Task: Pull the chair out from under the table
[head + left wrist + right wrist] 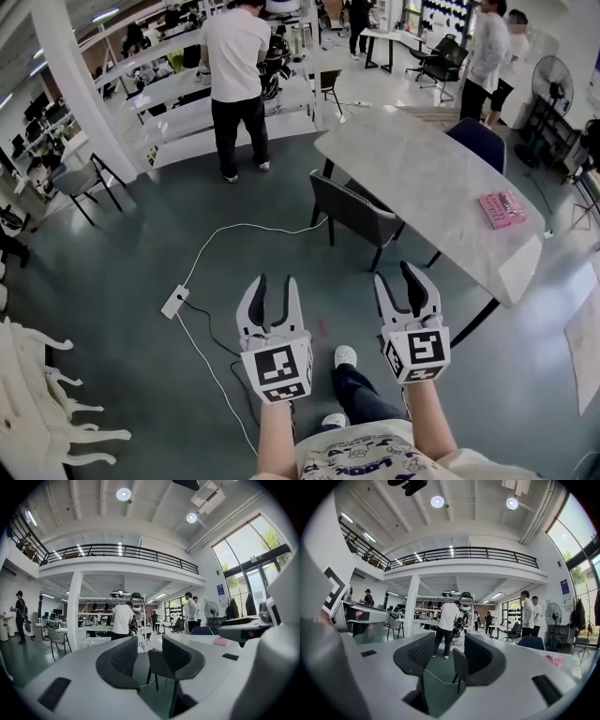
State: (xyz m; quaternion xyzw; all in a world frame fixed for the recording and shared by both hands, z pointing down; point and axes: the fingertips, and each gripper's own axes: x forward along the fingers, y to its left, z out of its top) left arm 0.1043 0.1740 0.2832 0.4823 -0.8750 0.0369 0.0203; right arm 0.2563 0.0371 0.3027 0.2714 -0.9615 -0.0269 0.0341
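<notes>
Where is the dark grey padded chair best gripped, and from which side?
The backrest's top edge of the dark grey padded chair, from the open floor side: the thin back faces out, the seat is under the pale marble table.

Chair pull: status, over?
Left gripper and right gripper open, empty. Chair untouched, seat under the table. White cable on the floor ahead, near the chair's legs.

Chair (pixel 354 212) before table (pixel 412 169), seat seemingly beneath; cable (pixel 246 228) to its left

White left gripper (pixel 276 281) and right gripper (pixel 397 274) bear marker cubes (pixel 277 367); printed shirt (pixel 361 457), dark trousers (pixel 361 398), probably white shoes (pixel 345 356).
</notes>
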